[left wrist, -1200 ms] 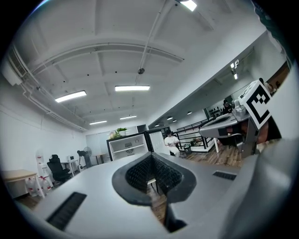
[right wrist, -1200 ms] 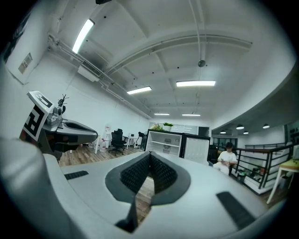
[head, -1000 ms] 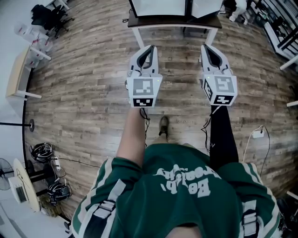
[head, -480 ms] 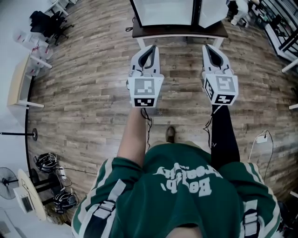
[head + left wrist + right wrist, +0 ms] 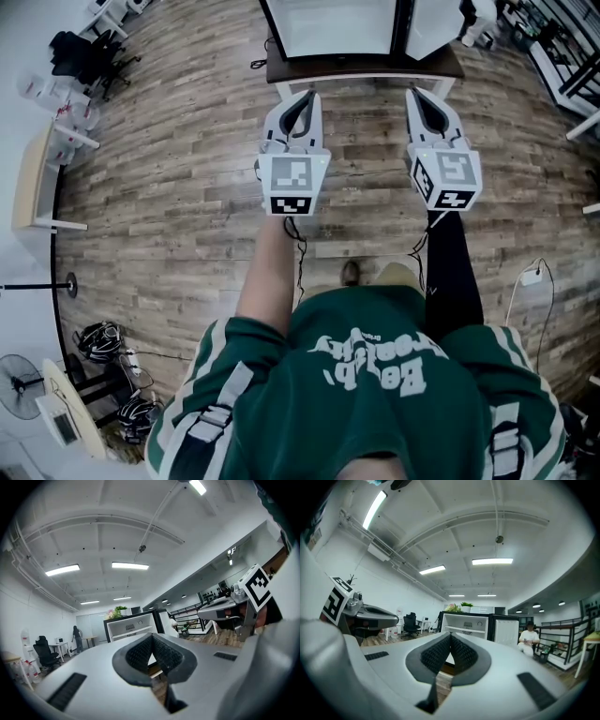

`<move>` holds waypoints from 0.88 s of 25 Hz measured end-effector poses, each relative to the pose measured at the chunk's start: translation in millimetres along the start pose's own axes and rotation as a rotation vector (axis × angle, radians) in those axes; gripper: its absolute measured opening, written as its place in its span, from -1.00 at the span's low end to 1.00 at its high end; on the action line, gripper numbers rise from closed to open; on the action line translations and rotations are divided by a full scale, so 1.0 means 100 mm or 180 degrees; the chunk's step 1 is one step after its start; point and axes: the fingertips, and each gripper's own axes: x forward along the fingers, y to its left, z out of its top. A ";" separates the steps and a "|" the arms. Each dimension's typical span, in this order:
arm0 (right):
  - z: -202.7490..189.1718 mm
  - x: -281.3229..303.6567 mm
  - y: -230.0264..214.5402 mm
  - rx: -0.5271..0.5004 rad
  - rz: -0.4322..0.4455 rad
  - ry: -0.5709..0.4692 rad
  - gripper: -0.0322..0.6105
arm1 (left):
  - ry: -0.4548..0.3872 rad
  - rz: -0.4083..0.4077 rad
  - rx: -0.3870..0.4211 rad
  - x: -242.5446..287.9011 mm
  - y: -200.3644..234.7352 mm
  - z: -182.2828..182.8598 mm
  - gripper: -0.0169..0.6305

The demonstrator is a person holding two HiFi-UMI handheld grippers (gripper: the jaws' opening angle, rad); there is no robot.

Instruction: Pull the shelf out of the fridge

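While white boxy fridge stands open, left gripper, right gripper: ribbed black pads pressed together, empty.

Wood-plank floor fills the head view. A black office chair stands at ten o'clock, a pale desk at nine. Strip lights cross the white ceiling.

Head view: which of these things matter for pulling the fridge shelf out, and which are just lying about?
For the job: the open fridge, its white shelf, the left gripper and the right gripper, both shut and empty.

Just lying about: the black office chair, the desk at the left, the floor fan.
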 end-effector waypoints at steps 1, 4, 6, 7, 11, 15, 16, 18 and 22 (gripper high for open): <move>0.00 0.02 0.01 0.0040 0.0016 -0.0014 -0.87 | 0.0003 -0.0002 -0.0004 0.01 0.02 -0.01 -0.90; 0.02 0.09 0.02 0.0065 0.0005 -0.0028 -0.87 | 0.0021 0.0003 -0.0012 0.04 0.09 -0.05 -0.90; 0.01 0.14 0.02 0.0100 0.0007 -0.0038 -0.87 | 0.0039 0.0004 -0.0002 0.08 0.13 -0.08 -0.90; 0.01 0.17 0.02 0.0125 0.0019 -0.0041 -0.87 | 0.0047 0.0004 0.0000 0.09 0.14 -0.10 -0.90; -0.04 0.30 0.00 0.0144 0.0046 -0.0026 -0.87 | 0.0071 0.0003 -0.0019 0.17 0.17 -0.17 -0.90; -0.07 0.46 -0.02 0.0137 0.0074 -0.0025 -0.87 | 0.0082 0.0013 -0.0041 0.29 0.22 -0.24 -0.90; -0.08 0.51 -0.02 0.0132 0.0082 -0.0022 -0.87 | 0.0090 0.0015 -0.0048 0.33 0.24 -0.25 -0.90; -0.08 0.59 -0.04 0.0124 0.0091 -0.0019 -0.87 | 0.0102 0.0020 -0.0050 0.40 0.29 -0.28 -0.90; -0.12 0.80 -0.15 0.0145 0.0091 -0.0024 -0.87 | 0.0122 0.0005 -0.0099 0.63 0.35 -0.33 -0.90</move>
